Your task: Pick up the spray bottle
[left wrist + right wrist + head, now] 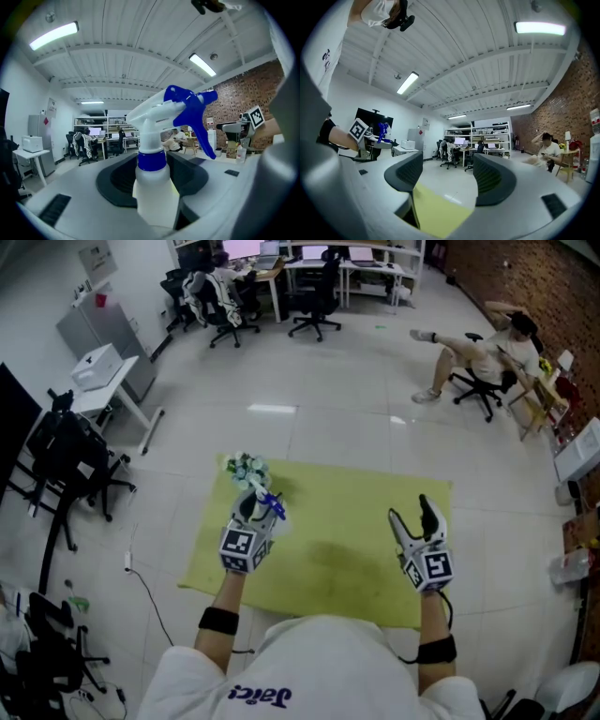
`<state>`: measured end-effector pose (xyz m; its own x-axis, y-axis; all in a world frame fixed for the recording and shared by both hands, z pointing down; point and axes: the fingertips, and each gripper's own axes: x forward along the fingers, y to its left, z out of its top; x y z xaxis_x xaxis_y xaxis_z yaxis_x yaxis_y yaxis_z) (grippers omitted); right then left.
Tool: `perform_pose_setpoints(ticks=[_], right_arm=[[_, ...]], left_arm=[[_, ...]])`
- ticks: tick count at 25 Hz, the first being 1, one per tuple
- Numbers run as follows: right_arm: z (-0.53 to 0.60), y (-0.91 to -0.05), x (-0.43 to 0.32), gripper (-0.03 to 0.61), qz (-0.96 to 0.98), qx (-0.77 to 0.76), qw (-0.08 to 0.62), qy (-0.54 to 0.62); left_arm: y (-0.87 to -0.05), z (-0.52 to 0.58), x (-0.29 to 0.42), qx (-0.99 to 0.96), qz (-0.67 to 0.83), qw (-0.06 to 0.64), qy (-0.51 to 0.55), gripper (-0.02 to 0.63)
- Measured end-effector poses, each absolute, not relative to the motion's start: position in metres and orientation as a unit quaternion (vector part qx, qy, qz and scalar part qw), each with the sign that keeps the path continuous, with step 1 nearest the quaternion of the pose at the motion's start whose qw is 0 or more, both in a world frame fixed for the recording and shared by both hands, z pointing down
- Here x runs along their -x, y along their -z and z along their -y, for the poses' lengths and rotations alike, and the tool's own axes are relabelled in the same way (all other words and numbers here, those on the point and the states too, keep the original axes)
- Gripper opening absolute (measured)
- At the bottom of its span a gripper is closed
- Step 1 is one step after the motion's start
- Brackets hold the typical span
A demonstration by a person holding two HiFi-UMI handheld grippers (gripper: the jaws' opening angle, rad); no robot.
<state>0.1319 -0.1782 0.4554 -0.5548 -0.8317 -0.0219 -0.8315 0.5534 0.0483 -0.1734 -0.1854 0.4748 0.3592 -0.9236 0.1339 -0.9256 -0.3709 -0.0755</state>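
Note:
A white spray bottle (157,187) with a blue collar and blue trigger stands upright between the jaws of my left gripper (154,180), which is shut on its neck and body. From the head camera the bottle (265,504) is held above the left part of the yellow-green mat (356,549), its blue trigger head poking out beyond the left gripper (251,517). My right gripper (414,518) hovers over the mat's right side, open, with nothing between its jaws; its own view shows only floor and mat (436,211) between the dark pads (494,180).
A small bunch of pale artificial flowers (246,466) lies at the mat's far left corner. Desks and office chairs (314,296) stand at the back, a seated person (473,357) at the right, black stands and chairs (66,465) at the left.

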Motion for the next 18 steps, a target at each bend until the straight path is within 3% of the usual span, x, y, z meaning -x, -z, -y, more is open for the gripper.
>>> perform_pose_setpoints(ticks=[18], right_arm=[[0.131, -0.495, -0.116, 0.334, 0.85, -0.527, 0.01, 0.002]], left_arm=[[-0.503, 0.131, 0.168, -0.791, 0.607, 0.018, -0.068, 0.202]])
